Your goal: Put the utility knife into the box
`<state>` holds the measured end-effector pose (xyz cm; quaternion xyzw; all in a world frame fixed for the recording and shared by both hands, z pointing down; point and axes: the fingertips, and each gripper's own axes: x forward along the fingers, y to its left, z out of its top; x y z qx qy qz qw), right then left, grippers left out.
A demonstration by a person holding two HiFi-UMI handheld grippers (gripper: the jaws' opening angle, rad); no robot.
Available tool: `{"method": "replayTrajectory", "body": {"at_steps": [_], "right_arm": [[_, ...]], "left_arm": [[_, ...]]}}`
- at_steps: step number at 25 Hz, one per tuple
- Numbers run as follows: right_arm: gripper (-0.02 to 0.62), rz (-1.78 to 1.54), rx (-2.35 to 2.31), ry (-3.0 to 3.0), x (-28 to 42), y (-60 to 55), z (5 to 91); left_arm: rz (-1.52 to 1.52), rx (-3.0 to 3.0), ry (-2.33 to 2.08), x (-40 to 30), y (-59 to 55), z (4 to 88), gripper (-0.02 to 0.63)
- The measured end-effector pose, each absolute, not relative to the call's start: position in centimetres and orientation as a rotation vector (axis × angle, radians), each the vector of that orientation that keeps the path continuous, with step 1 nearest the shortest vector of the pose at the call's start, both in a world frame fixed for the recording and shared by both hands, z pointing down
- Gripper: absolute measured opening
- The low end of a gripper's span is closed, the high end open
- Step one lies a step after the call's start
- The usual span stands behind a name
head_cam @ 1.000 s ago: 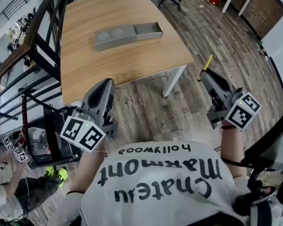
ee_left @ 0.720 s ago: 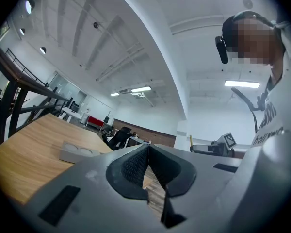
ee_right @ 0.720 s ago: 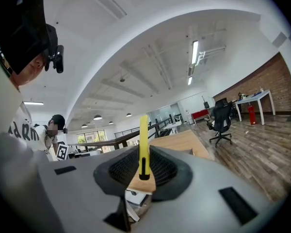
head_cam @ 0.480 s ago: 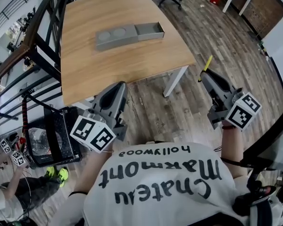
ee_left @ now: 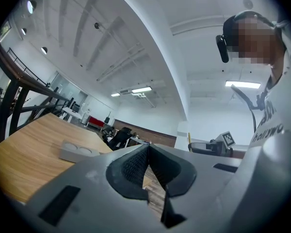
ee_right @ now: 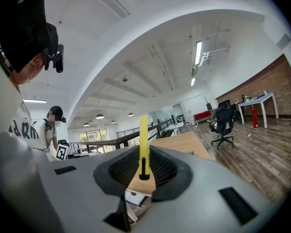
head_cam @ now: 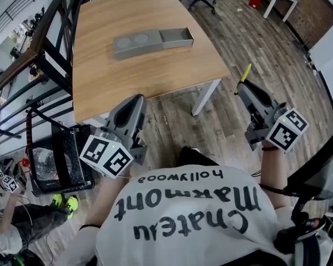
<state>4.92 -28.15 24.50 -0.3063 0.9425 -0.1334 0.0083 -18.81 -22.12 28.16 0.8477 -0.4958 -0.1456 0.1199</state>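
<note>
- Sticking up from between the pads of the right gripper (ee_right: 143,155), the yellow utility knife (ee_right: 143,139) is clamped by the jaws. Its slim body rises past the tips, and a black slider shows low on it.
- In the head view the same knife (head_cam: 244,75) pokes forward and up out of the right gripper (head_cam: 242,87), over the wood-plank floor (head_cam: 238,32), off the table's near right corner.
- The left gripper (ee_left: 148,147) has its jaws pressed together at the tips, with nothing between them. From above, this gripper (head_cam: 137,99) hovers just off the near edge of the wooden table (head_cam: 127,76).
- The grey box (head_cam: 150,41) lies on the table's far half, well apart from both grippers. Its left part has two round hollows on top, and an open tray (head_cam: 176,36) sticks out on its right.
- Each gripper carries a marker cube, one on the left (head_cam: 106,155) and one on the right (head_cam: 287,129), near the person's white printed shirt (head_cam: 183,215).
</note>
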Motion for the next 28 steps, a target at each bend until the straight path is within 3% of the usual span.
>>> {"method": "replayTrajectory", "body": {"at_steps": [11,28], "right_arm": [[0.069,-0.380,-0.799,2.975,2.9,-33.7,24.4],[0.069,-0.440,-0.724,3.002,2.4,-49.4,25.9]], "left_arm": [[-0.429,2.435,-1.609,-20.8,-25.0,27.8,0.006],[-0.353,2.384,-1.624,-19.7,-39.1,28.7,0.007]]}}
